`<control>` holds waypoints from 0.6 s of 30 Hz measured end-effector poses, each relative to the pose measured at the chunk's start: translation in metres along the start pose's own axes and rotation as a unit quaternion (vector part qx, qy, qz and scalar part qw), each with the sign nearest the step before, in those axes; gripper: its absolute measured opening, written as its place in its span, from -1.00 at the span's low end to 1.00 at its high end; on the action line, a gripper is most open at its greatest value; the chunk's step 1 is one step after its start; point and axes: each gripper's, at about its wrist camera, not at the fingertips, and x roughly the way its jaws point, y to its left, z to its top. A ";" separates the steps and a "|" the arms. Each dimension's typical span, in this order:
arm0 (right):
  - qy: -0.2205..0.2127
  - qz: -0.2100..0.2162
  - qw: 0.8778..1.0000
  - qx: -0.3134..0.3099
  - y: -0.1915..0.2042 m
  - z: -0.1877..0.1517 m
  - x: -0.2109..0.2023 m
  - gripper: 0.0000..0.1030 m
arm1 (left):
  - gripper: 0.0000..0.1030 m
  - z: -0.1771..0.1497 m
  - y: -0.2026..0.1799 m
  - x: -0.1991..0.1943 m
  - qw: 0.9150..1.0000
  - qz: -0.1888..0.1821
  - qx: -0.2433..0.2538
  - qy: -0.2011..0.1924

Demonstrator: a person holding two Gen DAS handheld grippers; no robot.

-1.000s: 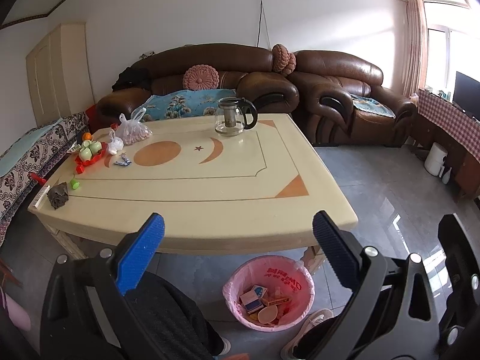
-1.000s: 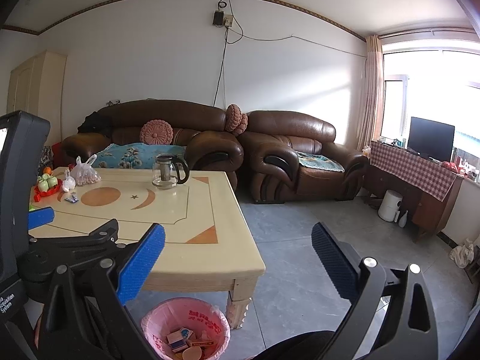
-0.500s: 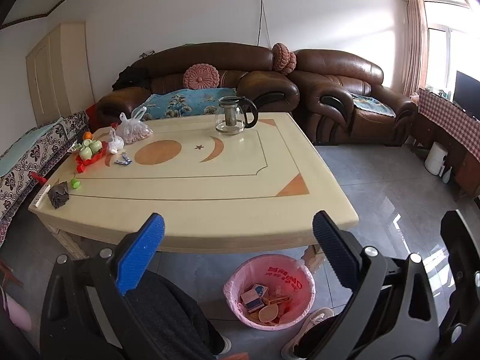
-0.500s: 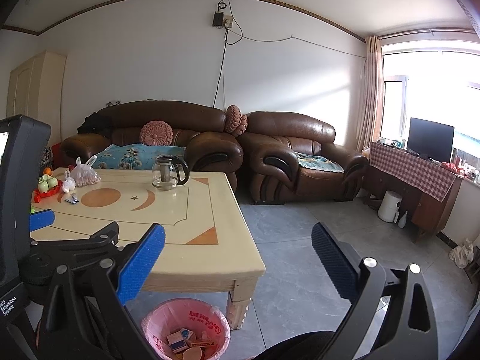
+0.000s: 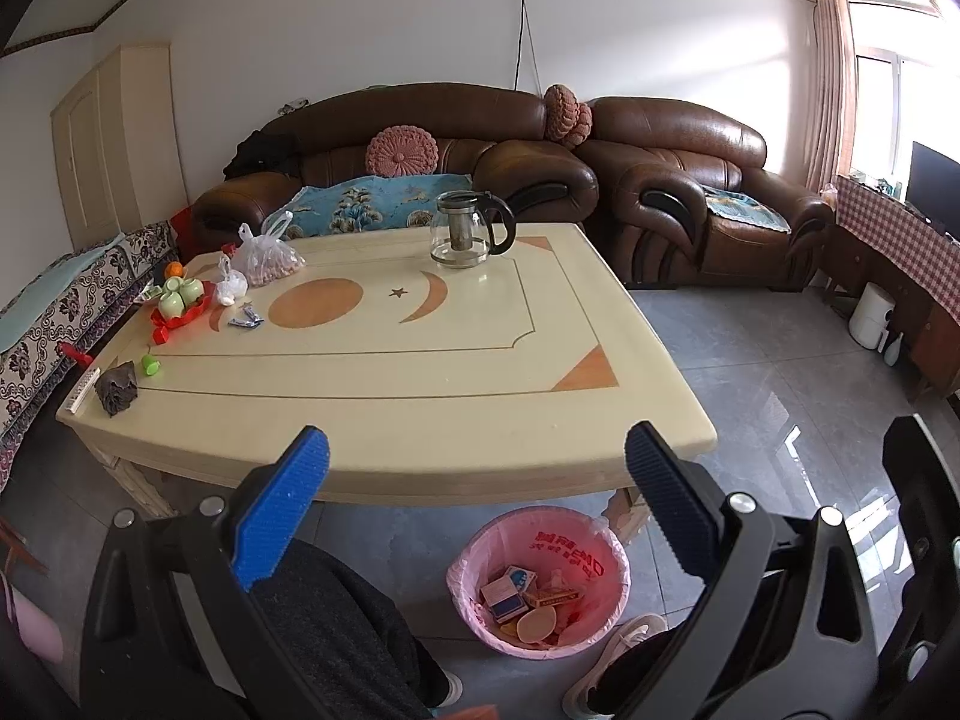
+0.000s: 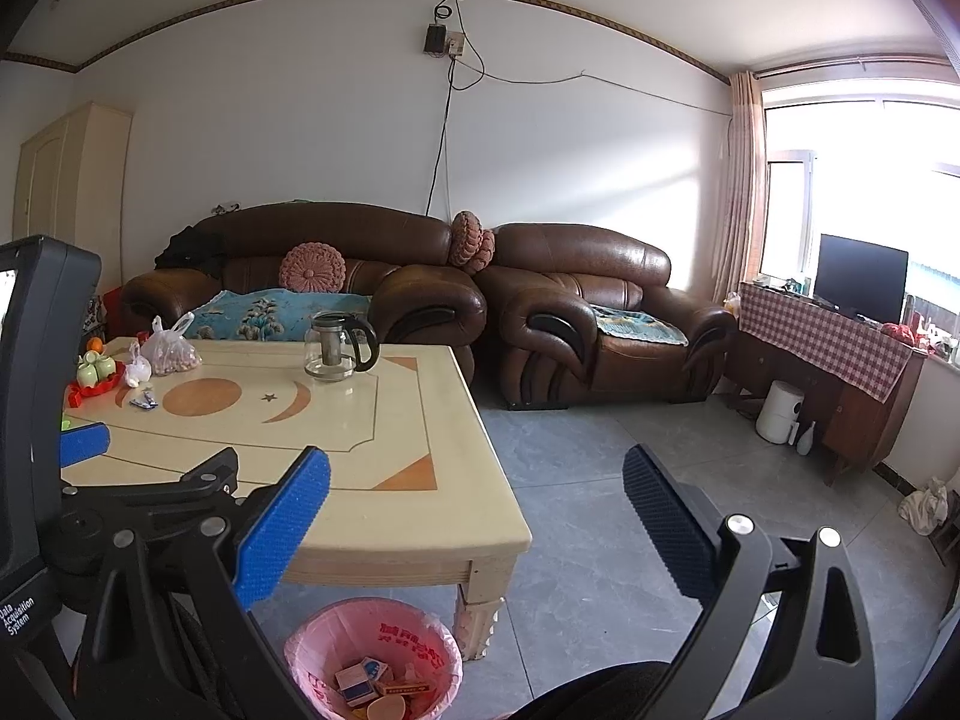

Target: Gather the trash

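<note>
A pink-lined trash bin (image 5: 540, 585) stands on the floor by the table's near right leg, holding small boxes and scraps; it also shows in the right wrist view (image 6: 372, 657). My left gripper (image 5: 477, 501) is open and empty, held above the table's front edge. My right gripper (image 6: 477, 510) is open and empty, to the right of the left one. On the cream table (image 5: 420, 372), a small blue-white wrapper (image 5: 246, 319), a dark crumpled piece (image 5: 117, 387) and a green cap (image 5: 150, 365) lie at the left side.
A glass teapot (image 5: 465, 231) stands at the table's far side. A plastic bag of nuts (image 5: 267, 255), a small white bag (image 5: 230, 288) and a red tray with green cups (image 5: 180, 300) sit at the far left. Brown sofas (image 5: 690, 192) stand behind. My knees are below the grippers.
Both views shifted very slightly; the right gripper's body sits a little lower at the left view's right edge. Nothing on the table moved.
</note>
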 end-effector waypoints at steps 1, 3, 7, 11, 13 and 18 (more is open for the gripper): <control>0.000 0.000 1.000 0.000 0.000 0.000 0.000 0.86 | 0.88 -0.001 0.001 0.000 1.000 0.000 0.000 0.000; 0.000 0.000 1.000 -0.001 0.001 0.000 0.000 0.86 | 0.88 0.000 0.000 0.000 1.000 0.000 0.000 -0.001; -0.001 0.000 1.000 -0.001 0.001 0.002 0.000 0.86 | 0.88 0.001 0.003 0.001 1.000 0.001 0.000 -0.001; -0.001 0.001 1.000 -0.002 0.001 0.002 0.000 0.86 | 0.88 0.001 0.004 0.001 1.000 -0.002 0.000 0.001; -0.001 0.002 1.000 -0.002 0.001 0.003 0.000 0.86 | 0.88 0.001 0.005 0.001 1.000 -0.001 0.001 0.001; -0.001 0.004 1.000 -0.004 0.003 0.004 0.000 0.86 | 0.88 0.003 0.008 0.000 1.000 0.002 0.003 0.001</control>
